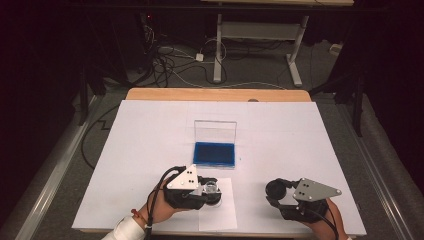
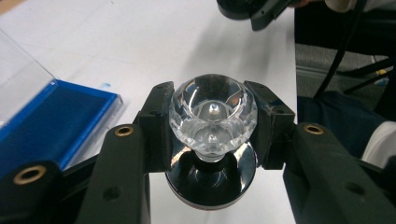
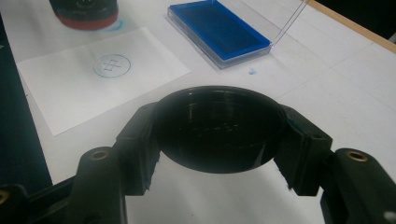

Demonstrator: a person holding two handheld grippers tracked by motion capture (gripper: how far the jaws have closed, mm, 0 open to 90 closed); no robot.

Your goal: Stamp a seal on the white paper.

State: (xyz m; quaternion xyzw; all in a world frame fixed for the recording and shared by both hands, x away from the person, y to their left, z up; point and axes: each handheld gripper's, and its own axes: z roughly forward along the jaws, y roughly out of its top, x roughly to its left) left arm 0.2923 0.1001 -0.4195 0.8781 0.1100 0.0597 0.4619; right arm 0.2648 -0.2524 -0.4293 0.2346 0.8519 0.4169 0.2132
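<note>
Your left claw (image 2: 212, 121) is clenched on the clear knob (image 2: 212, 112) of a stamp, whose black base (image 2: 210, 179) sits just below the jaws, and the blue ink pad (image 2: 51, 121) lies to the left of this claw. Your right claw (image 3: 219, 140) grasps a round black cap (image 3: 219, 128) between its jaws. Beyond it you see the sheet of paper (image 3: 88, 79) with a blue round print (image 3: 111, 65) and the ink pad (image 3: 217, 30) farther away.
</note>
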